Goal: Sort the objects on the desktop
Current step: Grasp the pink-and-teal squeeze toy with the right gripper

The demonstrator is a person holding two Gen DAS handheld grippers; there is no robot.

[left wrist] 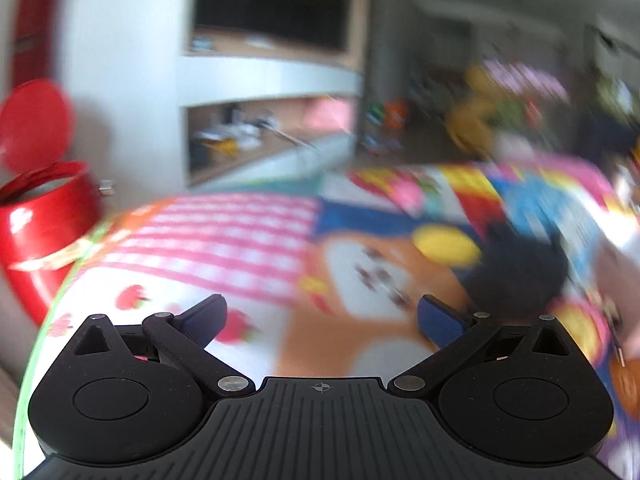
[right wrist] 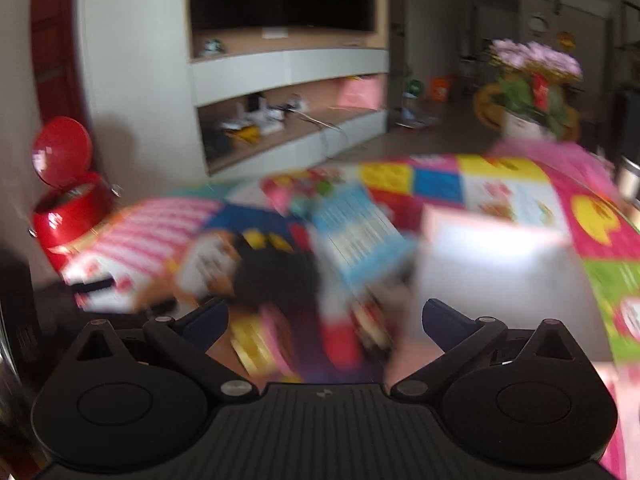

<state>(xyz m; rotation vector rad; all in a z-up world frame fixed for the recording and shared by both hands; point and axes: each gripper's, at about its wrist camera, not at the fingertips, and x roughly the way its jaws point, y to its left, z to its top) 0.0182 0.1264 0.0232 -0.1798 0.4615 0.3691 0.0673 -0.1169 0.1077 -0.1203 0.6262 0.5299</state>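
Both wrist views face the red bin, low over table

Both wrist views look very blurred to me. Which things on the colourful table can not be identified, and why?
- Left wrist view: the dark object ahead of the open left gripper is smeared by motion blur; its kind is unclear.
- Right wrist view: the pale box-like shape and the blue-and-white item are blurred; any print is unreadable.
- Right wrist view: the right gripper hides the items just beneath it.
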